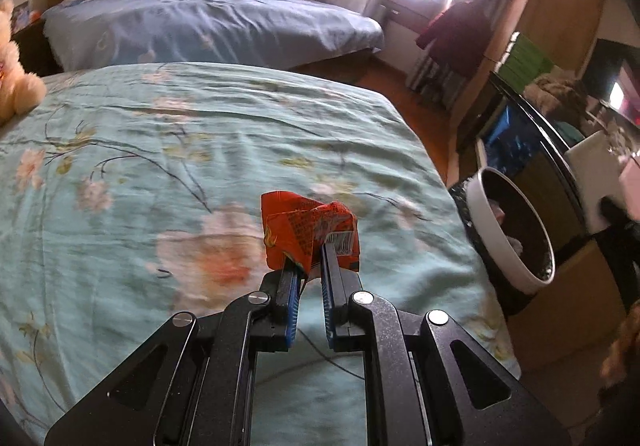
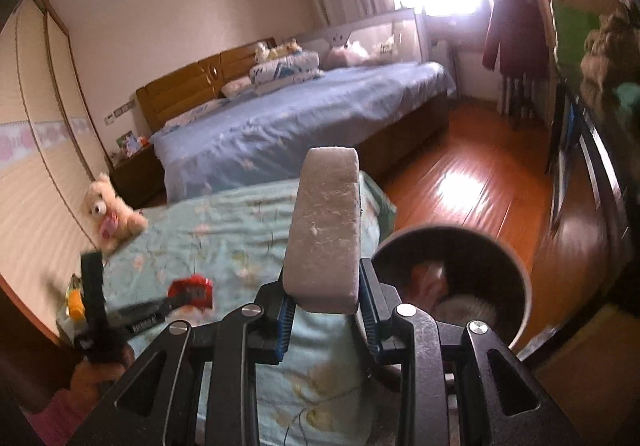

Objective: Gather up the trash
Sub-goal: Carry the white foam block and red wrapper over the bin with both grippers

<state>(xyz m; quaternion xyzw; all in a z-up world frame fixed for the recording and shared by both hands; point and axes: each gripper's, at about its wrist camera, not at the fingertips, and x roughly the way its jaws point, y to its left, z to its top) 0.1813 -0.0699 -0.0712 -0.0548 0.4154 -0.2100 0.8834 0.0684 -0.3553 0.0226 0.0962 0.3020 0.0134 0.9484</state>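
Two grips | left fingers (image 1: 308,266) pinch crinkled red wrapper (image 1: 310,234) | right fingers (image 2: 325,282) clamp grainy rounded foam block (image 2: 326,230)

- Left gripper (image 1: 308,266): matte black linkage arms, round silver screws at the joints, blue ribbed pads lining both narrow black fingers (image 1: 289,286).
- Right gripper (image 2: 326,298): identical black frame, silver screws, blue-lined fingers (image 2: 286,322).

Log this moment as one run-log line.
left gripper: shut on red wrapper, above bed | right gripper: shut on gray sponge block | trash bin: beside bed, already holding trash
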